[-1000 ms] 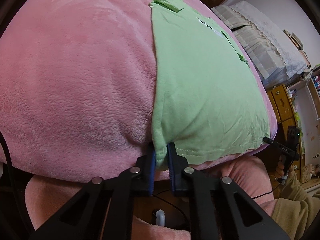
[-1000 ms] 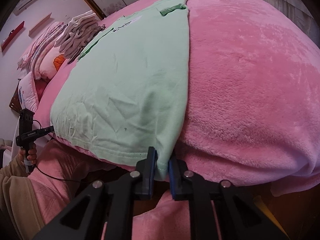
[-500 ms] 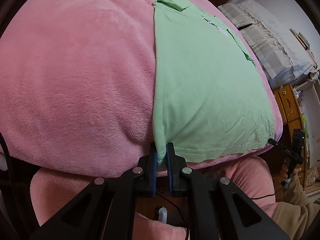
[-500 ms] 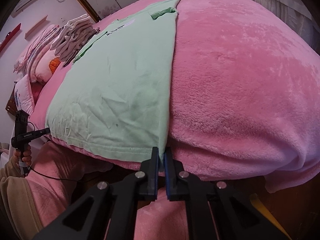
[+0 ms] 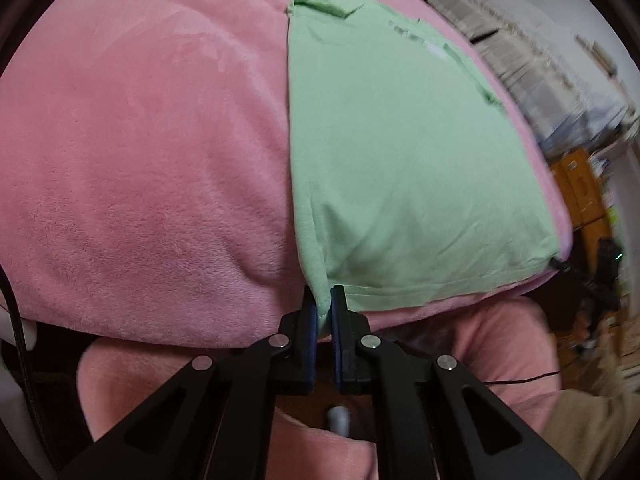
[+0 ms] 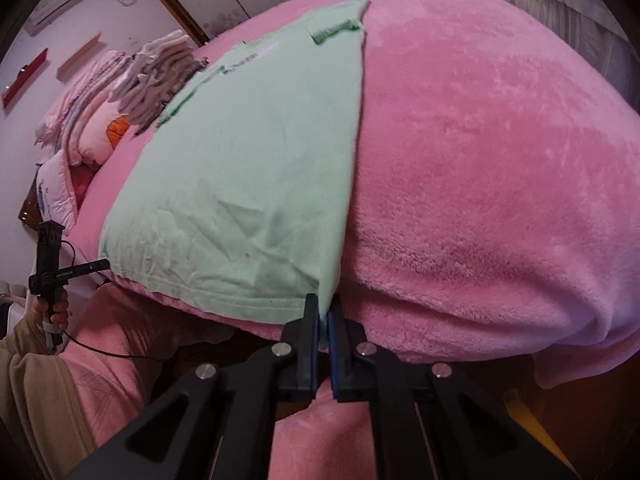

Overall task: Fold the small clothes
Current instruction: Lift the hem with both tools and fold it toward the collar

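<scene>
A light green T-shirt [image 5: 404, 152] lies flat on a pink fleece blanket [image 5: 140, 168], hem toward me, its sides folded in. My left gripper [image 5: 323, 306] is shut on the shirt's near left hem corner at the blanket's front edge. In the right wrist view the same shirt [image 6: 256, 176] stretches away over the blanket [image 6: 480, 180], and my right gripper [image 6: 323, 314] is shut on the near right hem corner. The left gripper also shows far left in the right wrist view [image 6: 102, 265], at the other hem corner.
A stack of folded grey and white clothes [image 6: 160, 76] and pink bedding [image 6: 80, 120] lie at the far left. Folded striped linen [image 5: 552, 68] and a wooden cabinet [image 5: 580, 196] stand at the right. My pink-trousered knees [image 5: 492, 344] sit below the blanket edge.
Both grippers keep their hold on the hem corners and have pulled slightly back toward me, drawing the shirt taut and smoother. The right jaws have closed tighter.
</scene>
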`<action>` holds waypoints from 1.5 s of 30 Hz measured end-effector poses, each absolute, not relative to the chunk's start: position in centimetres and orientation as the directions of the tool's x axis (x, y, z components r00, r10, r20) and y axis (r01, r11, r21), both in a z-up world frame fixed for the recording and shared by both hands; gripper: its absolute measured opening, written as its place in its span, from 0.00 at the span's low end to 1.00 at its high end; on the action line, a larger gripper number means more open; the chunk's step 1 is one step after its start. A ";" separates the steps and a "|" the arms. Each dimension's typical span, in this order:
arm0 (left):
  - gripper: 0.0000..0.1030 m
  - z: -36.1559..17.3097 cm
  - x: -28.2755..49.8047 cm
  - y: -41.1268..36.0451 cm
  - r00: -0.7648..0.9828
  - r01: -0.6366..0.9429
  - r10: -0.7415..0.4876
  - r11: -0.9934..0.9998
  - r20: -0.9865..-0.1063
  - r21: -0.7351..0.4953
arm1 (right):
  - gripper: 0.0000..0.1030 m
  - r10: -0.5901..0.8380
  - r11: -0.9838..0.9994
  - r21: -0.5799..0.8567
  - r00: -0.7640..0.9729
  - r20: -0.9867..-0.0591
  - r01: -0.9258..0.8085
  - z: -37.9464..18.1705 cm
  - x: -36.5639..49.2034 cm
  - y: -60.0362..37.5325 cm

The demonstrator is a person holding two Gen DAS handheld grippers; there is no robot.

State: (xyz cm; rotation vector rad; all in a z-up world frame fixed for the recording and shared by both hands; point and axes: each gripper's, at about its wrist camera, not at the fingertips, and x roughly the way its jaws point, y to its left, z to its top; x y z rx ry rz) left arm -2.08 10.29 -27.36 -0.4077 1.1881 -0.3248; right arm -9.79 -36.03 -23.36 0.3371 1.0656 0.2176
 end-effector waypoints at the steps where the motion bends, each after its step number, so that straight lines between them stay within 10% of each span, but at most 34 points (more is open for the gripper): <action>1: 0.04 -26.8 -2.2 10.7 0.360 0.029 -0.484 0.861 -0.798 -0.509 | 0.03 0.342 0.925 0.380 0.485 -0.805 -0.020 -22.7 -10.0 -36.2; 13: 0.04 -20.7 -0.3 13.6 0.613 0.009 -0.638 0.595 -0.466 -0.804 | 0.03 0.444 0.843 0.529 0.688 -0.575 -0.101 -14.6 -8.7 -36.6; 20: 0.04 -16.7 5.5 15.0 0.710 -0.044 -0.570 0.550 -0.413 -0.834 | 0.03 0.410 0.801 0.595 0.790 -0.457 -0.072 -10.5 -4.1 -37.6; 45: 0.04 -19.5 34.3 16.7 0.691 -0.338 -0.352 0.615 -0.631 -0.713 | 0.03 0.235 0.800 0.569 0.775 -0.587 0.188 -14.0 22.2 -41.2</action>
